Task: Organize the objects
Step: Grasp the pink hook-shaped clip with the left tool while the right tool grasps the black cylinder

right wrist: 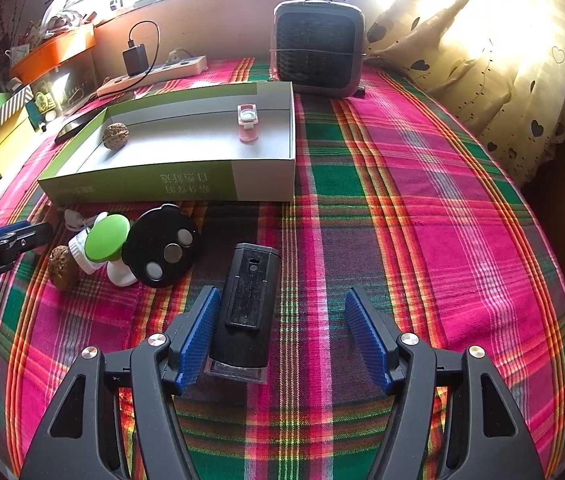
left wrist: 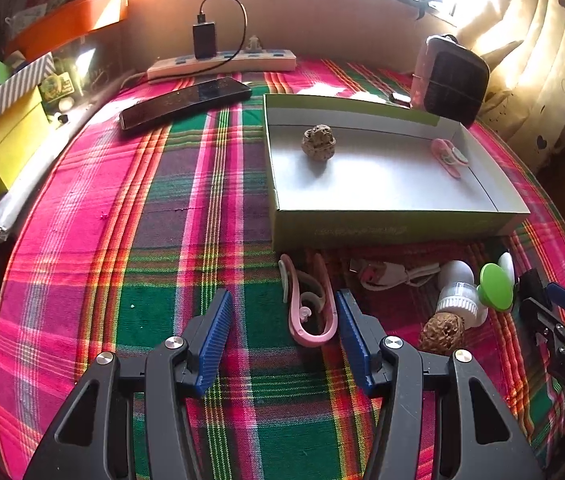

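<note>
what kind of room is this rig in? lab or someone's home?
Most likely a home, a lived-in room by a window. Signs: a plaid cloth covering the surface, heart-print curtains against the sunlit window, and a power strip with a charger plugged in near a phone.

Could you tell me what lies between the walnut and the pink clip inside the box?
Nothing: between the walnut and the pink clip the box floor is bare grey card. Both wrist views show that.
</note>
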A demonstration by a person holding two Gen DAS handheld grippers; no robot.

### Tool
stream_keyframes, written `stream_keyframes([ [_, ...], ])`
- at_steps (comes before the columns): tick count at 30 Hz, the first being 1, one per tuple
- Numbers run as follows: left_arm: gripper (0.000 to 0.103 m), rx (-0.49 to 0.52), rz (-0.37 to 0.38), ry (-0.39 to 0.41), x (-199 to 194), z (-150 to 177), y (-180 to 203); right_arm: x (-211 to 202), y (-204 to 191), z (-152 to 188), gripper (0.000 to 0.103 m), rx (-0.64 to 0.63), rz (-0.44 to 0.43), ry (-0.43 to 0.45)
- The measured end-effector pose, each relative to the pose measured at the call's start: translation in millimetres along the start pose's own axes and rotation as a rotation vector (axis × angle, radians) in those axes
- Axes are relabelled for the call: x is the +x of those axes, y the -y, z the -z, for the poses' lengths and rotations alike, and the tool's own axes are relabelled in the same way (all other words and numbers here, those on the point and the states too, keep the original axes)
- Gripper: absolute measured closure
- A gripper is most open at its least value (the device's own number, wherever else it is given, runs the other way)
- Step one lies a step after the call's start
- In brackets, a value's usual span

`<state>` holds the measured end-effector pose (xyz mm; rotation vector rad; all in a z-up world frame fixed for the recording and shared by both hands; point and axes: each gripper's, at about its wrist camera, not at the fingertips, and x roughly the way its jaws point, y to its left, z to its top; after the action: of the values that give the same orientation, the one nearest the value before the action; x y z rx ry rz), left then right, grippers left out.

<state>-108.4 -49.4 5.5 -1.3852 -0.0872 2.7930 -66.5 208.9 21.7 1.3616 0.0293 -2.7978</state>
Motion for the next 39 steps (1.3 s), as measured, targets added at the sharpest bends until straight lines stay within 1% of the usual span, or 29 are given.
stream_keyframes([
  [5, 0.052, 0.021, -0.027, 0.001, 1.4, -0.3, 4.0, 0.5, 0.5, -1.0, 0.038, 0.001, -0.002, 0.000],
  [8, 0.052, 0.021, -0.029, 0.003, 1.5, -0.6, 3.9, 0.5, 1.2, -1.5, 0.038, 0.003, -0.003, 0.001],
  [10, 0.055, 0.017, -0.034, 0.003, 1.2, -0.4, 3.2, -0.1, 0.9, -1.2, 0.043, 0.003, -0.004, 0.004],
  [12, 0.061, 0.016, -0.044, 0.004, 1.0, -0.5, 2.0, -0.7, -0.3, -0.7, 0.047, 0.000, -0.007, 0.007],
  [15, 0.067, 0.018, -0.057, 0.007, 0.6, 0.0, 0.8, -1.3, -1.9, -0.4, 0.052, -0.005, -0.013, 0.010],
  [18, 0.069, 0.019, -0.060, 0.009, -0.1, 0.5, -0.2, -2.3, -2.0, 0.3, 0.062, -0.005, -0.014, 0.015],
  [21, 0.073, 0.017, -0.065, 0.009, -0.5, 0.3, -1.5, -2.5, -0.9, 0.5, 0.065, -0.001, -0.013, 0.016],
  [27, 0.080, 0.012, -0.067, 0.012, -1.0, 0.4, -4.4, -2.8, -1.5, 0.8, 0.074, -0.001, -0.013, 0.018],
  [29, 0.082, 0.008, -0.066, 0.013, -1.2, 0.3, -5.6, -2.6, -1.3, 0.9, 0.074, 0.000, -0.013, 0.019],
  [39, 0.082, 0.008, -0.065, 0.016, -1.7, 0.7, -5.6, -2.6, -1.4, 1.0, 0.074, 0.000, -0.013, 0.019],
])
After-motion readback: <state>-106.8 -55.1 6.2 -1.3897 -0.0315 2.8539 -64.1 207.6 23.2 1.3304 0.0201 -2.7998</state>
